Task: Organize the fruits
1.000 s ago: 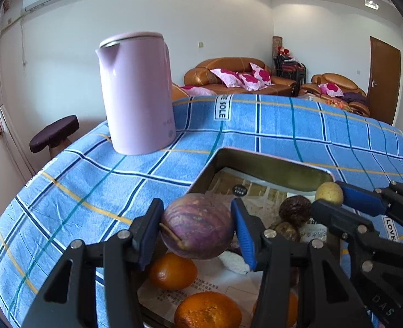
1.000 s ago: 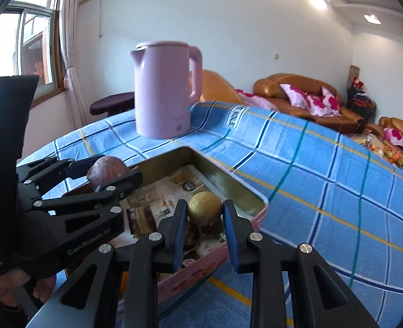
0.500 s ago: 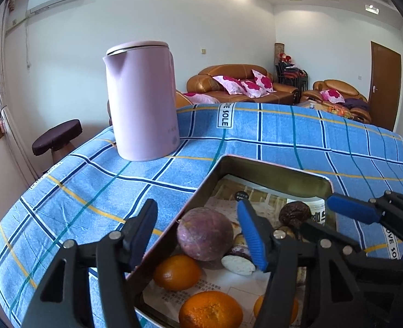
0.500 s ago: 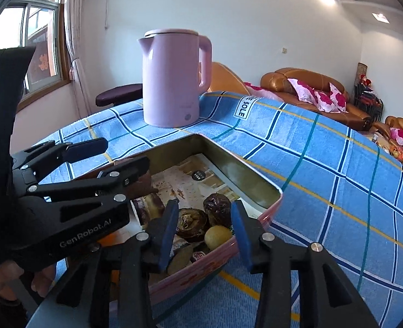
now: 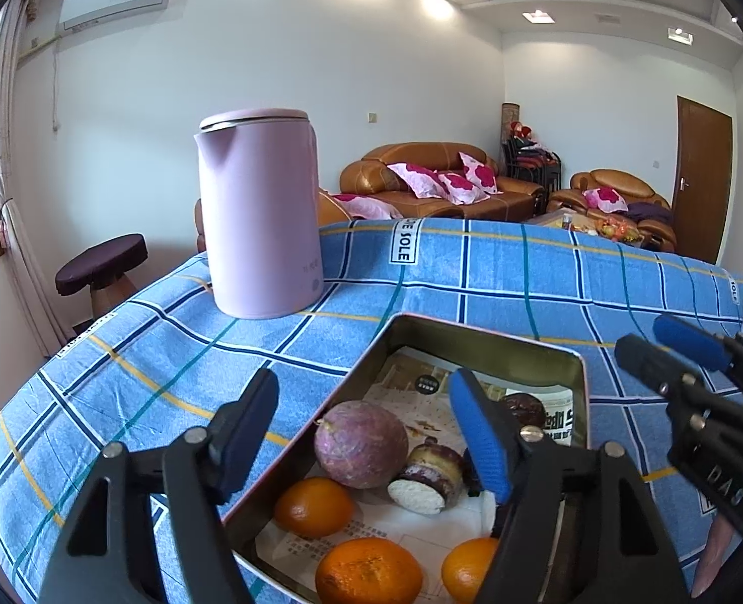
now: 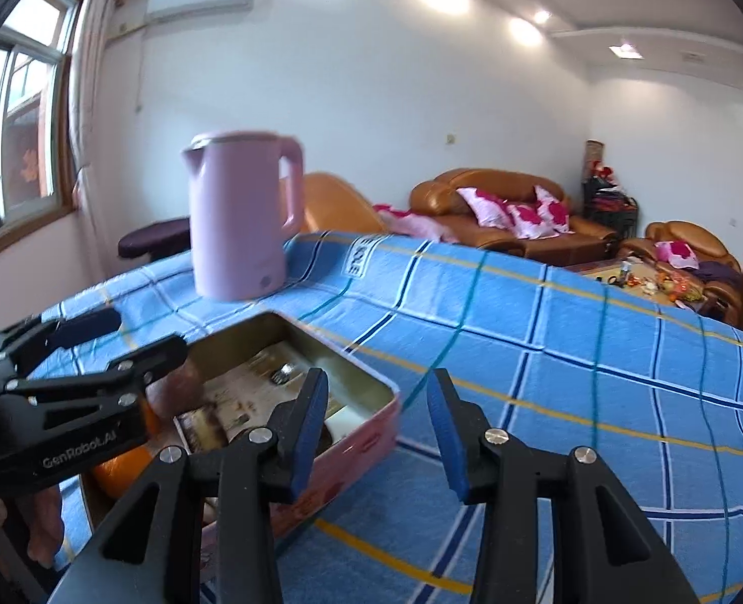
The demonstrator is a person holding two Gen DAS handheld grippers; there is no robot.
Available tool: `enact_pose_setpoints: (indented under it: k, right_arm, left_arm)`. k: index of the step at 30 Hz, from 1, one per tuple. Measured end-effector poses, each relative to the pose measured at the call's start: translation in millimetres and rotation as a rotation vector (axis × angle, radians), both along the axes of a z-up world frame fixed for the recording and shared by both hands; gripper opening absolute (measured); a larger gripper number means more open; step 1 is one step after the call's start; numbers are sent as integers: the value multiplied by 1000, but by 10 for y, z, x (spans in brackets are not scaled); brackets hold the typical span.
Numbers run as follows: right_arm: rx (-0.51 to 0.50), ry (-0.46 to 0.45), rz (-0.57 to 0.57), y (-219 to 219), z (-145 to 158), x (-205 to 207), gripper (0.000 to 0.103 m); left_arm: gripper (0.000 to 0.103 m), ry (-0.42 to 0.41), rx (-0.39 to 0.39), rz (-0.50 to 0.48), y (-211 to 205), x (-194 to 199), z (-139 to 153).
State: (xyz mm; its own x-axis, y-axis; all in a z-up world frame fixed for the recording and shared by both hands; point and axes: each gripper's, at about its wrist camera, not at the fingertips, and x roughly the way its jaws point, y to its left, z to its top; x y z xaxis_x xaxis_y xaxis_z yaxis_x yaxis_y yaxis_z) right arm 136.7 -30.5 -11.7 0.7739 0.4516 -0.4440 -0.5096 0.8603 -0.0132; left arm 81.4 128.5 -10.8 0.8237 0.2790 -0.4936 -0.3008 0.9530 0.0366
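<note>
The purple passion fruit that sat between the left gripper pads a second ago now lies loose in the tin, and those jaws have just been opening, wide apart with nothing pressed between them. The right gripper has let go of its small yellow-green fruit and has drawn back to the right of the tin's near corner; its jaws have also just been opening and hold nothing.

Nearest in the left wrist view, three oranges lie on the printed paper lining the tin. Behind them sit the passion fruit, one cut brown piece with a white face touching it on the right, and one dark wrinkled fruit farther back. The left gripper's right finger hides part of the tin's contents.

Beyond the tin, one pink kettle stands upright on the blue checked cloth. Far off are one stool and brown sofas.
</note>
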Motion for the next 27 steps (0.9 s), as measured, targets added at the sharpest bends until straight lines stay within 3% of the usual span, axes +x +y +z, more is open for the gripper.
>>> enact_pose_setpoints:
  k: [2, 27]
  right_arm:
    - [26, -3, -9, -50, 19, 9, 53]
    - [62, 7, -31, -159, -4, 37, 53]
  left_arm:
    - [73, -1, 4, 0, -11, 5, 2]
    - [75, -2, 19, -20, -99, 21, 14]
